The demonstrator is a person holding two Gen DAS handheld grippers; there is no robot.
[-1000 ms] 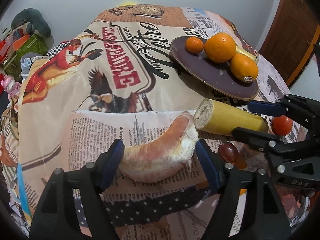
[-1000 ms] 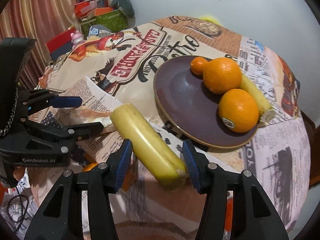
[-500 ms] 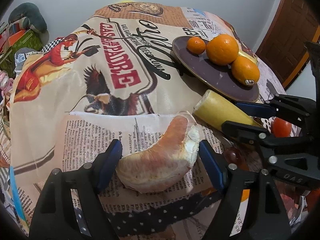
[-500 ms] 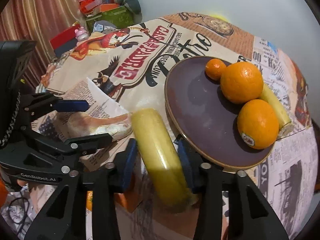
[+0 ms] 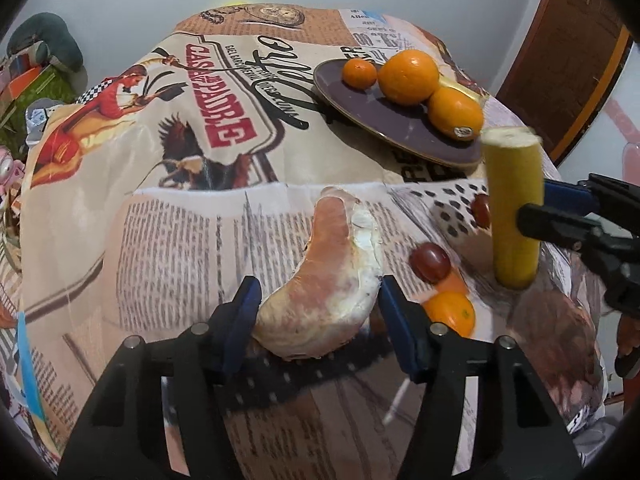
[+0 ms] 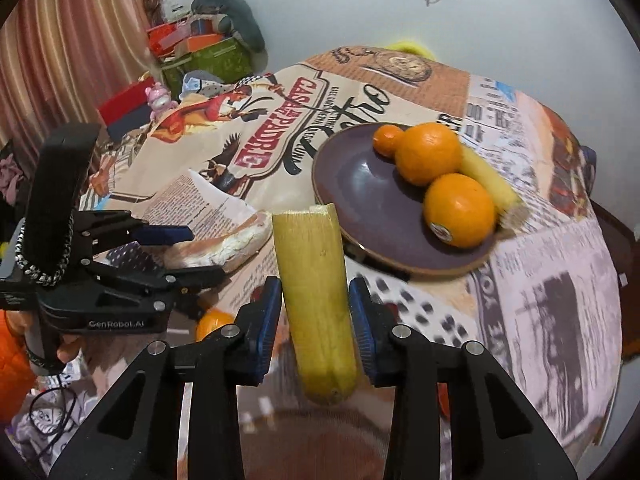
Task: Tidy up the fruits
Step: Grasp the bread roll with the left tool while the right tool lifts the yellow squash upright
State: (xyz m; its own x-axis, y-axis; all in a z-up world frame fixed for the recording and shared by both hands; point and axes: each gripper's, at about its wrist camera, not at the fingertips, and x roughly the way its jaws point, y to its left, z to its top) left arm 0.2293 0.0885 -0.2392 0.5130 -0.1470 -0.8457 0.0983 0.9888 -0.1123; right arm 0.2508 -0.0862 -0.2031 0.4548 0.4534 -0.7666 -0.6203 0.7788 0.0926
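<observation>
My right gripper (image 6: pixel 316 312) is shut on a yellow banana piece (image 6: pixel 316 300) with a cut end, held lifted and upright just short of the purple plate (image 6: pixel 360 184); the piece also shows in the left wrist view (image 5: pixel 514 208). The plate holds two oranges (image 6: pixel 428 152), a small mandarin (image 6: pixel 386 140) and another banana piece (image 6: pixel 488 178). My left gripper (image 5: pixel 320 312) is shut on a pink peeled grapefruit wedge (image 5: pixel 324 280) that sits low over the tablecloth.
Loose on the cloth to the right of the wedge lie a dark red fruit (image 5: pixel 430 262), a small orange (image 5: pixel 452 312) and a red tomato (image 5: pixel 482 210). Boxes and clutter (image 6: pixel 196 52) stand beyond the table's far left edge.
My right gripper closed on the banana piece, lifted it off the cloth and turned it upright toward the plate. My left gripper closed in around the grapefruit wedge.
</observation>
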